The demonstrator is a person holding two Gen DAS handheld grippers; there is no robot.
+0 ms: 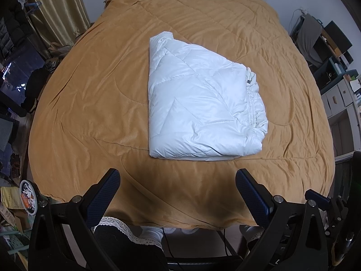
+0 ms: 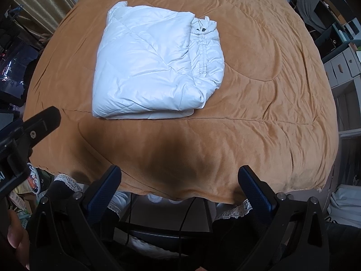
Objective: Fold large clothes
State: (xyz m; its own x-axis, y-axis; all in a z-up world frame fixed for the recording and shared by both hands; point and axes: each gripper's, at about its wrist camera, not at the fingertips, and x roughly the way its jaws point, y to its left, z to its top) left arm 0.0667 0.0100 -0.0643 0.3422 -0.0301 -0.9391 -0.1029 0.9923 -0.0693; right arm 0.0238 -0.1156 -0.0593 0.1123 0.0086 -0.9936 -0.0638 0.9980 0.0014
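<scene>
A white puffy down jacket lies folded into a compact bundle in the middle of the orange quilted bedspread. It also shows in the right wrist view, its drawstring hem facing right. My left gripper is open and empty, held above the bed's near edge, well short of the jacket. My right gripper is open and empty too, over the near edge of the bedspread. Part of the left gripper shows at the left of the right wrist view.
Yellow curtains and dark clutter stand left of the bed. Shelves and drawers stand at the right. Below the bed's near edge are cables, a chair frame and the person's lace-trimmed clothing.
</scene>
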